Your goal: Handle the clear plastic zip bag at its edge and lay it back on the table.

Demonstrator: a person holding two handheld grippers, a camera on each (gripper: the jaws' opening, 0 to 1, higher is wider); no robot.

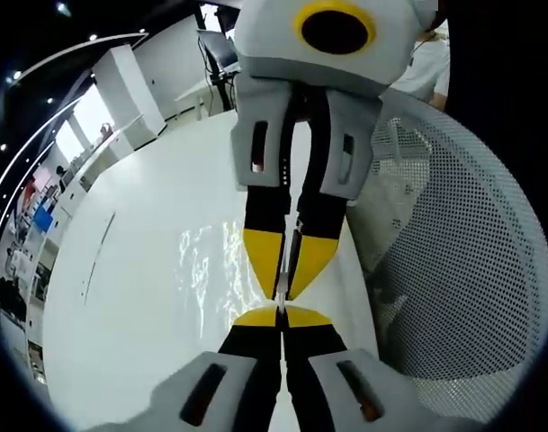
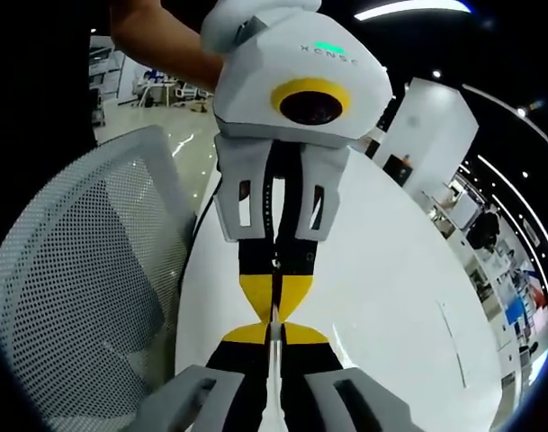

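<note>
Both my grippers meet tip to tip over the white desk (image 1: 130, 297), pinching the clear zip bag (image 1: 211, 261) between them.

In the left gripper view, my left gripper (image 1: 281, 315) rises from the bottom with its yellow-tipped fingers (image 1: 308, 317) pressed together, a thin edge of the bag caught in the seam; the right gripper (image 1: 287, 261) comes down from the top, its fingers also closed on that edge. The bag's crinkled, glinting film spreads to the left of the fingers, low over the desk; I cannot tell whether it touches the surface. In the right gripper view, my right gripper (image 2: 275, 335) and the left gripper (image 2: 278, 297) meet the same way. A white mesh chair (image 2: 85, 279) stands just beside the desk edge.
</note>
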